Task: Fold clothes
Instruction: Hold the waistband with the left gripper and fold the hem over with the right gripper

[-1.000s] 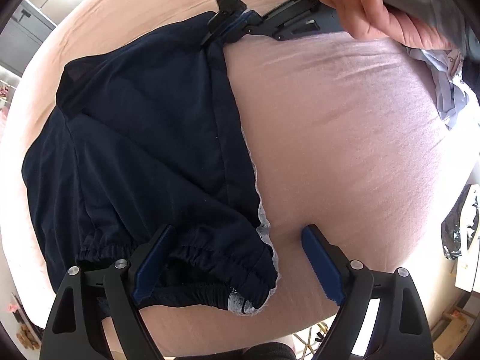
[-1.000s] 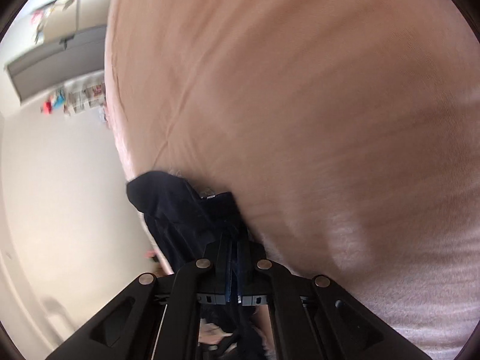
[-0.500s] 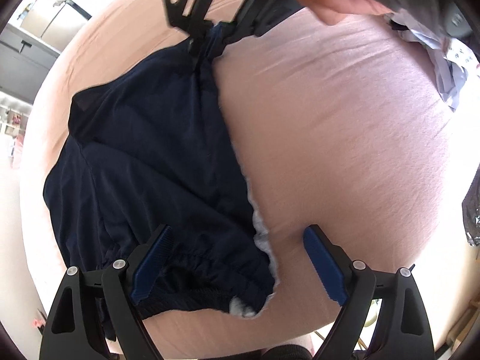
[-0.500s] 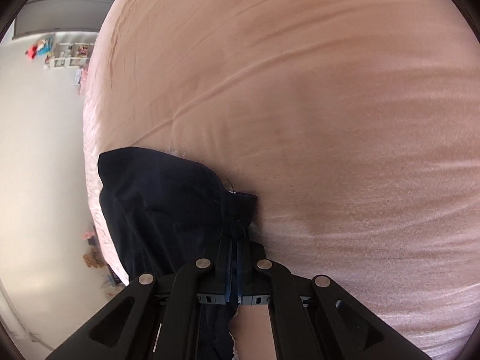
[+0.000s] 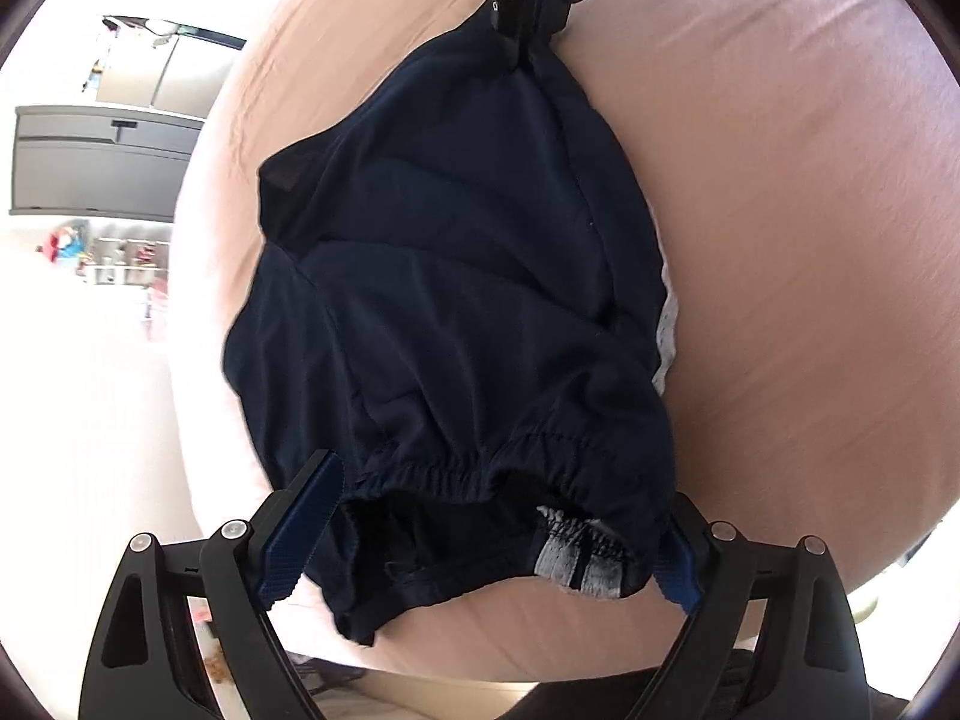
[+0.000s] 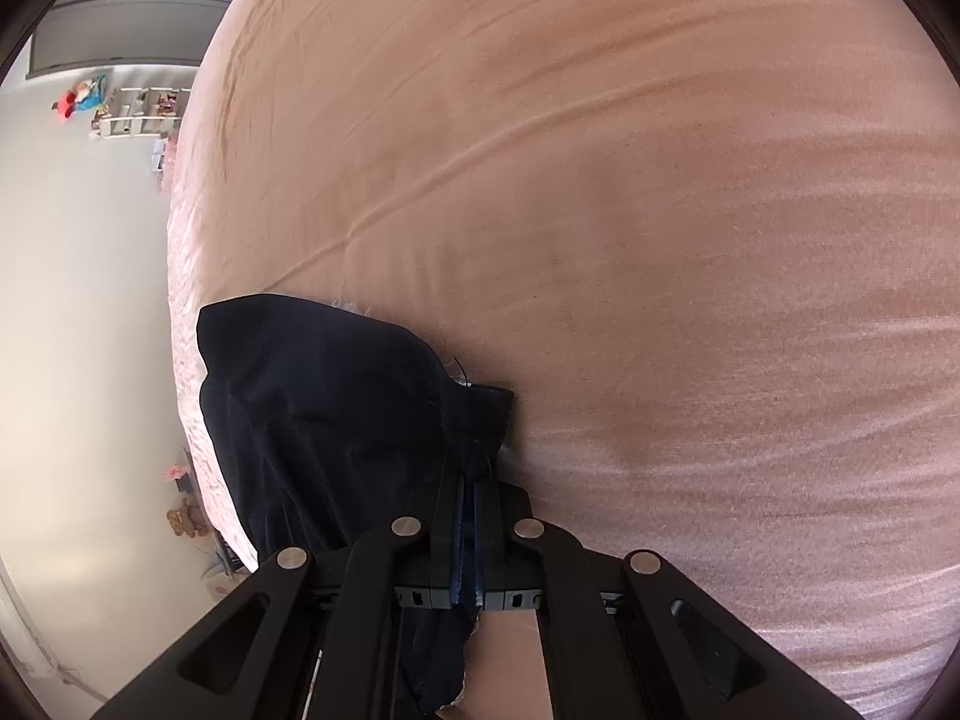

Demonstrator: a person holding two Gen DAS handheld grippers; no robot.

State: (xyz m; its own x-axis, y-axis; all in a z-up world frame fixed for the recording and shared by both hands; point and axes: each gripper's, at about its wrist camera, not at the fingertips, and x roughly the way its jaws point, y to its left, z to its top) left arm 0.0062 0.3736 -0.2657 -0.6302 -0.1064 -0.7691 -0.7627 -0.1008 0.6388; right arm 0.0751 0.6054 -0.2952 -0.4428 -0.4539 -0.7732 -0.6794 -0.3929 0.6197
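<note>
Navy shorts [image 5: 450, 300] with an elastic waistband and a grey-white lining lie on the pink bed sheet [image 5: 810, 240]. My left gripper [image 5: 501, 486] stands open and wide over the waistband. The bunched waistband sits between its blue pads [image 5: 300, 528], and cloth hides part of the right one. At the top of the left wrist view my right gripper [image 5: 528, 30] is shut on the shorts' far edge. In the right wrist view that gripper [image 6: 468, 480] pinches the dark cloth [image 6: 324, 408], which is lifted slightly off the sheet [image 6: 600, 180].
The bed's left edge drops to a pale floor. Beyond it stand a grey cabinet [image 5: 102, 162] and a low shelf with toys [image 5: 114, 252], which the right wrist view also shows as the cabinet [image 6: 120, 18] and the shelf [image 6: 132, 114].
My left gripper has swung left over the shorts, so the whole waistband now lies between its jaws. The right gripper has shifted to the top centre, still gripping the cloth, and the hand has left view.
</note>
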